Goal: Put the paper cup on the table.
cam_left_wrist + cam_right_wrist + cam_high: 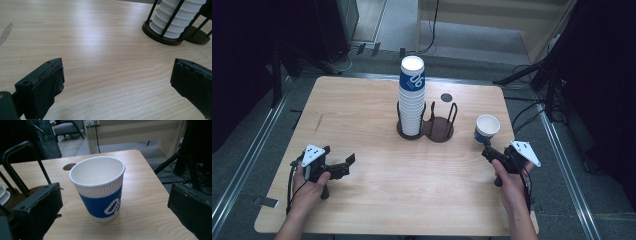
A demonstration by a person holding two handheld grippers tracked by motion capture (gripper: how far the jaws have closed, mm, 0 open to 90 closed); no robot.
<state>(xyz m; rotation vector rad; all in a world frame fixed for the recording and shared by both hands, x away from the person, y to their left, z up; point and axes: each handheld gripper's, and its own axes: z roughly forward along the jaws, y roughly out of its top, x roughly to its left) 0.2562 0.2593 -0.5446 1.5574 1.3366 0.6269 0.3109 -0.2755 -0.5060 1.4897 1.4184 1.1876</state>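
Right gripper (110,202) lines up, fingers spread wide either side of the lone paper cup (100,187) standing upright on the bench (377,195) — best to close gently around its ribbed middle — left gripper (339,167) idles released.

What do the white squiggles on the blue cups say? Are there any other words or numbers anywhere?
"00" or "06": white looped marks on the blue band of the top cup of the stack; too blurred to tell which.
White looped mark, cut off by the curve, on the blue band of the single cup between the right gripper's open jaws; unreadable.
Nothing else bears writing: not the holder, nor the table.
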